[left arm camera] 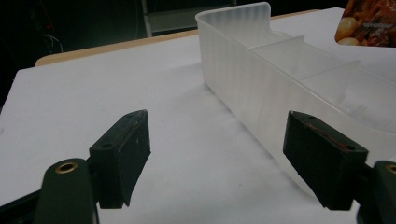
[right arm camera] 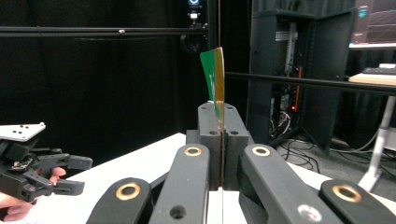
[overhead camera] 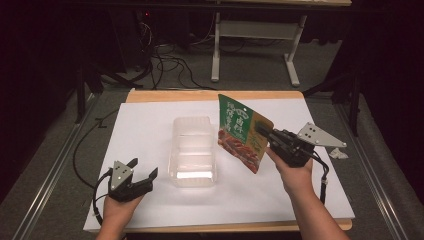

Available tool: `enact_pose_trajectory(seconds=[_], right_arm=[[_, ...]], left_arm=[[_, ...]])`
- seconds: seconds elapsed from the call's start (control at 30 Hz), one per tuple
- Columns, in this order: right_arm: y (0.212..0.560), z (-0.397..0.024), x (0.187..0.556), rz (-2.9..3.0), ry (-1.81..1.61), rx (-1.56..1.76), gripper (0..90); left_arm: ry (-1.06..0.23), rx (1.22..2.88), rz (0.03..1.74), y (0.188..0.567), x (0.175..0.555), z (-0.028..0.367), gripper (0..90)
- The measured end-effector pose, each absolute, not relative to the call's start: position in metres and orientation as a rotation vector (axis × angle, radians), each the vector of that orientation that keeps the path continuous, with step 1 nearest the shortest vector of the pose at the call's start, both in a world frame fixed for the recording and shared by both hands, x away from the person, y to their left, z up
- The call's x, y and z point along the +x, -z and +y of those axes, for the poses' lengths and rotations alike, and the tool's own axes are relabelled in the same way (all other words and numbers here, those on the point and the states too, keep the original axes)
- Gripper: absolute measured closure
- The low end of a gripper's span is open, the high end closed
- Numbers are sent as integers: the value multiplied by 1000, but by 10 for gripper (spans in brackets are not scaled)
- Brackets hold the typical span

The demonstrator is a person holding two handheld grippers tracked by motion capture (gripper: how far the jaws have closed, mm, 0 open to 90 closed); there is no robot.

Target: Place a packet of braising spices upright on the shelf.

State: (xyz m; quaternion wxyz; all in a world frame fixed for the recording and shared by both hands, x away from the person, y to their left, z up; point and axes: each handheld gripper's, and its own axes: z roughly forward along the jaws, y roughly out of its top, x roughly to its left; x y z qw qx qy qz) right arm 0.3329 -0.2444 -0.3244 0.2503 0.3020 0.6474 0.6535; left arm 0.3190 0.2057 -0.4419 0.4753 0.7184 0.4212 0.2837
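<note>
Right gripper (overhead camera: 264, 131) clamped tight on the edge of a green snack pouch (overhead camera: 243, 132), jaws pressed flat together with only the thin foil between them. Pouch held up off the table, tilted, printed face toward the person's side, its lower corner hanging just over the right edge of the clear plastic tray (overhead camera: 192, 150). In the right gripper view the pouch (right arm camera: 215, 79) shows edge-on, a narrow green and gold strip rising from between the closed jaws.

Left gripper (overhead camera: 142, 170) rests low near the table's front left corner, jaws spread wide, nothing between them. It points toward the tray and sits near it but apart. From the left gripper view the tray (left arm camera: 261, 60) has a frosted ribbed wall and inner dividers, standing just ahead of the right-hand jaw; a corner of the pouch (left arm camera: 366, 23) shows at the top right.

Tray sits mid-table on the white sheet (overhead camera: 150, 120), long side running away from the person. Compartments look empty, as far as can be seen.
</note>
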Motion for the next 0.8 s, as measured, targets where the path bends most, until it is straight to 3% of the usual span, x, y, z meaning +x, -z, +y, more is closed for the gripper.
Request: enact_pose_trajectory(seconds=[0.33,0.8], right_arm=[[317,-225,338,1780,-1828,775,900],[317,-186,350,1833,-1868,723,900]], left_arm=[[-696,1745,1008,440,318,208,211],[-651,1764,954,439,318,205,24]])
